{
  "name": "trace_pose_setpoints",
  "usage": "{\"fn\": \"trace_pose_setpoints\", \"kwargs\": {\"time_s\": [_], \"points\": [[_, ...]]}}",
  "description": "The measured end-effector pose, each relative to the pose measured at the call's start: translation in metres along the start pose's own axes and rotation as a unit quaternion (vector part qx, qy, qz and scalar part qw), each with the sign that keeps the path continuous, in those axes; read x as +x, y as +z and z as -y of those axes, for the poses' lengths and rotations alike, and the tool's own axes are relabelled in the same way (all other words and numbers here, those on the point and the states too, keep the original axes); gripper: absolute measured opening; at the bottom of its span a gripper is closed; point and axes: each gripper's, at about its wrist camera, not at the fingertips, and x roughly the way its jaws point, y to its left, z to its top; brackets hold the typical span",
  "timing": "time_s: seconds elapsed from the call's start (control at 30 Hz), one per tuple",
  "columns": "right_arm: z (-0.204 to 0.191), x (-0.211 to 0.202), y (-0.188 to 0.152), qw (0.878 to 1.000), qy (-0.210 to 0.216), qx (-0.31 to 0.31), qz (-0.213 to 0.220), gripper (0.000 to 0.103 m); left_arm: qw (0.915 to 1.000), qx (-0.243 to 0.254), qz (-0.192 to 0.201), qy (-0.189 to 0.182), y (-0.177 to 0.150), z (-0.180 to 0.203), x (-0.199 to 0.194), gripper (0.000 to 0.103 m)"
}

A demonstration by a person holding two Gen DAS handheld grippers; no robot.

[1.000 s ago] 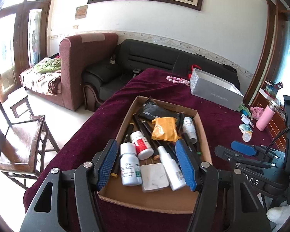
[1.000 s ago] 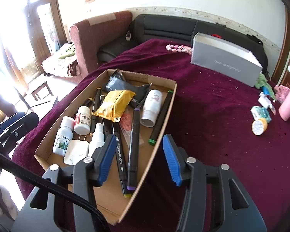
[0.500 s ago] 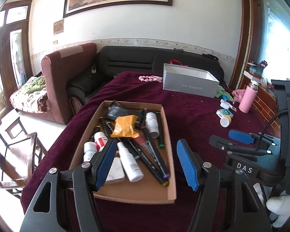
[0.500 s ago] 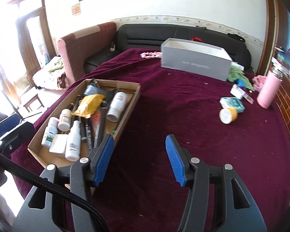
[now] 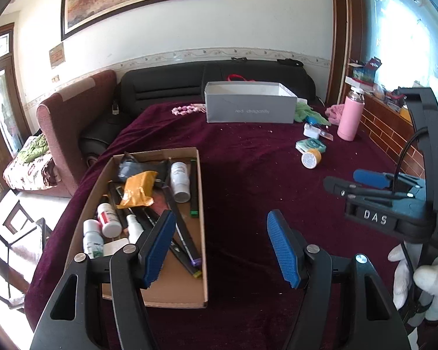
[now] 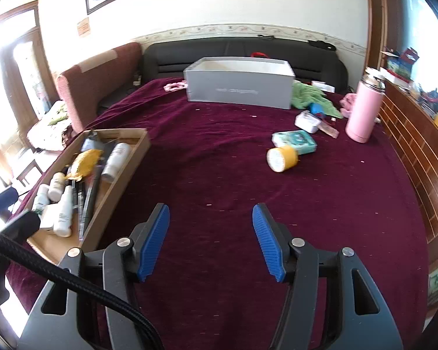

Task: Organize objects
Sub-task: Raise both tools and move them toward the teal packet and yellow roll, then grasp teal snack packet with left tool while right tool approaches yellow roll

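Observation:
A cardboard tray (image 5: 203, 221) on the maroon cloth holds white bottles (image 5: 180, 180), a yellow packet (image 5: 137, 188) and several dark markers. My left gripper (image 5: 221, 214) hovers open just right of the tray's near corner, its left pad over the tray's markers and nothing between its fingers. My right gripper (image 6: 210, 207) is over bare cloth right of the tray (image 6: 119, 188), its jaws opening with nothing between them. It also shows side-on in the left wrist view (image 5: 373, 180), held by a white-gloved hand (image 5: 423, 274).
A grey box (image 6: 239, 89) stands at the far edge. Right of it lie a yellow-lidded jar (image 6: 280, 157), a teal packet (image 6: 295, 141), a small white box (image 6: 306, 121), green cloth and a pink flask (image 6: 363, 108). Sofas beyond; brick ledge at right.
Both grippers have swung to the right, so the tray has slid from under them toward the left of each view. The right gripper's pads stand wider apart than before.

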Motion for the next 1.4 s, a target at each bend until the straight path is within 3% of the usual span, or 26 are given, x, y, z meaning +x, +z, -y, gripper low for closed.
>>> {"fn": "trace_pose_setpoints", "kwargs": {"time_s": [0.57,0.67,0.8,0.93,1.2,1.4], "points": [[0.069,0.031,0.009,0.999,-0.029,0.035,-0.022,0.061,0.9980,0.032,-0.053,-0.011,0.007,0.041,0.054,0.059],[0.104,0.043,0.022,0.996,-0.001,0.081,-0.039,0.061,0.9975,0.035,-0.060,-0.016,0.007,0.047,0.063,0.059],[0.188,0.066,0.038,0.974,0.043,0.218,-0.050,0.061,0.9969,0.029,-0.069,-0.026,0.008,0.049,0.077,0.059],[0.226,0.096,0.044,0.959,0.055,0.268,-0.068,0.061,0.9965,0.019,-0.074,-0.033,0.014,0.050,0.088,0.059],[0.213,0.159,0.055,0.943,0.075,0.300,-0.121,0.061,0.9967,0.008,-0.070,-0.040,0.024,0.046,0.097,0.059],[0.182,0.172,0.073,0.958,0.049,0.257,-0.121,0.063,0.9969,-0.007,-0.066,-0.041,0.033,0.034,0.102,0.059]]}}
